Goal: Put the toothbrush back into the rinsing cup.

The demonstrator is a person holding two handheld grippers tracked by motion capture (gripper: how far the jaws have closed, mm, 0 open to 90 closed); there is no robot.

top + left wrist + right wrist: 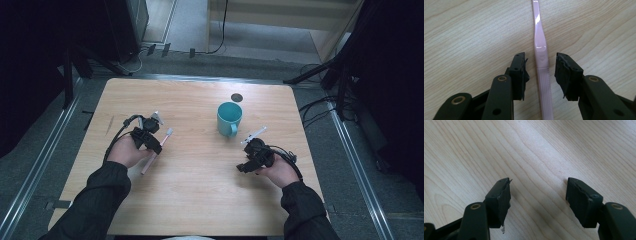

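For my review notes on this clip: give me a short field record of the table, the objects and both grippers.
surface: wooden table
toothbrush: pink, lying flat between the left gripper's jaws, not pinched
mug: teal, upright, near the table's middle, apart from both grippers
left gripper: open, straddling the toothbrush handle
right gripper: open, nothing between its jaws, over bare wood

From my feed, the light wood-grain tabletop (200, 200) sits on grey carpet (345, 165), flanked by metal floor rails (37, 170). Black cables (320, 107) trail at the right, dark stand legs (320, 72) reach in, and a pale wooden cabinet (290, 15) stands beyond, brightly lit.
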